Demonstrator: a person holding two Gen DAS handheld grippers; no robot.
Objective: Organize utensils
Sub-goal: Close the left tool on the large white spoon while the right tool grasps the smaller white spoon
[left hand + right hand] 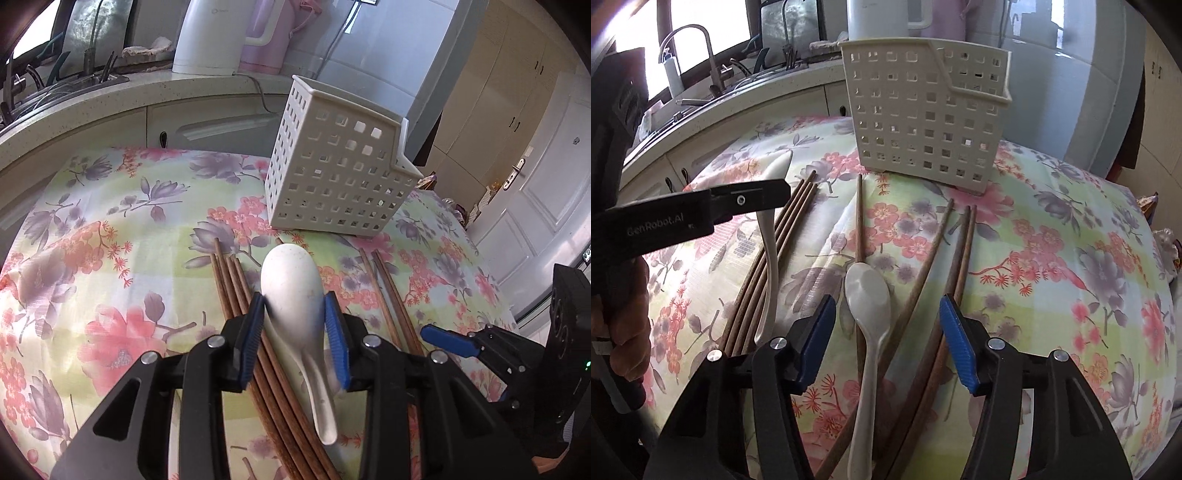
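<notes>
Left tongs (294, 325) pinched white spoon (295, 295) at its bowl, over a chopstick bundle (236, 288) on the floral bench (110, 229). Right tongs (888, 332) were spread wide above second spoon (868, 295) lying among loose chopsticks (960, 243). Perforated white caddy (923, 110) stood upright behind them.

Bare floral worktop (92, 229) lies open at nine o'clock in the left wrist view. The perforated basket (332, 173) blocks twelve o'clock, chopsticks (236, 295) crowd the middle, and the right gripper (448, 341) possibly narrows three o'clock.
</notes>
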